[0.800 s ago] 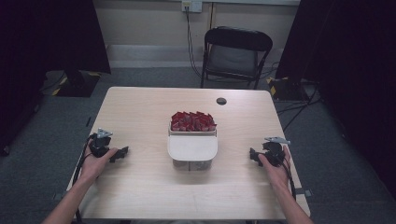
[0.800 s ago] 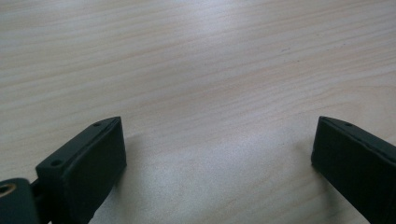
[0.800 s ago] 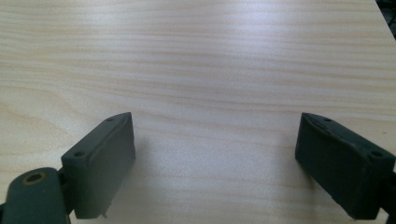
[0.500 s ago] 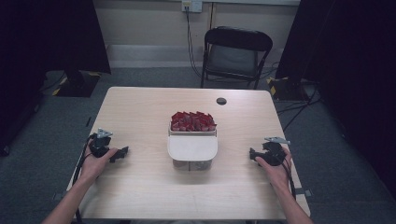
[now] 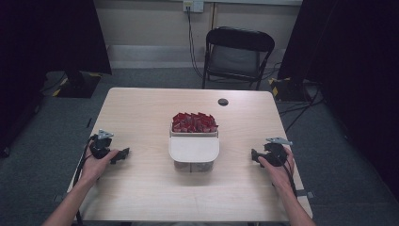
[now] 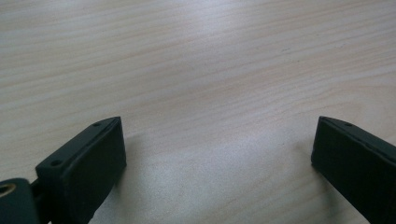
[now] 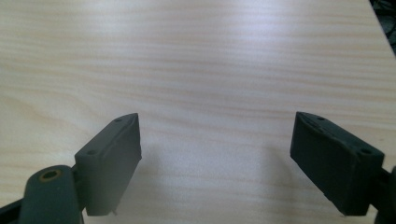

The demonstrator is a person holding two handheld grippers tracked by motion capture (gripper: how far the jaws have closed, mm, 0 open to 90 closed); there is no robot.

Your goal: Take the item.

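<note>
1. The left claw (image 5: 123, 153) rests low on the desk (image 5: 141, 113), jaws spread wide with nothing between them; in the left gripper view only bare wood grain lies between the two black jaws.
2. The right claw (image 5: 254, 154) sits the same way on the other side, jaws spread and holding nothing, pointing inward across the desk.
3. Between them, well apart from both, stands the container (image 5: 194, 149), pale and with rounded corners, at the middle of the desk. Just behind it, touching or nearly so, is the tray of red pieces (image 5: 194, 122).
4. The step in hand looks like the approach. Bring one claw in level toward the container, keeping the jaws spread until they straddle a wall or edge.
5. Use the other claw to steady the far side so it does not slide into the red pieces.
6. Close slowly; the rounded corner may slip.
</note>
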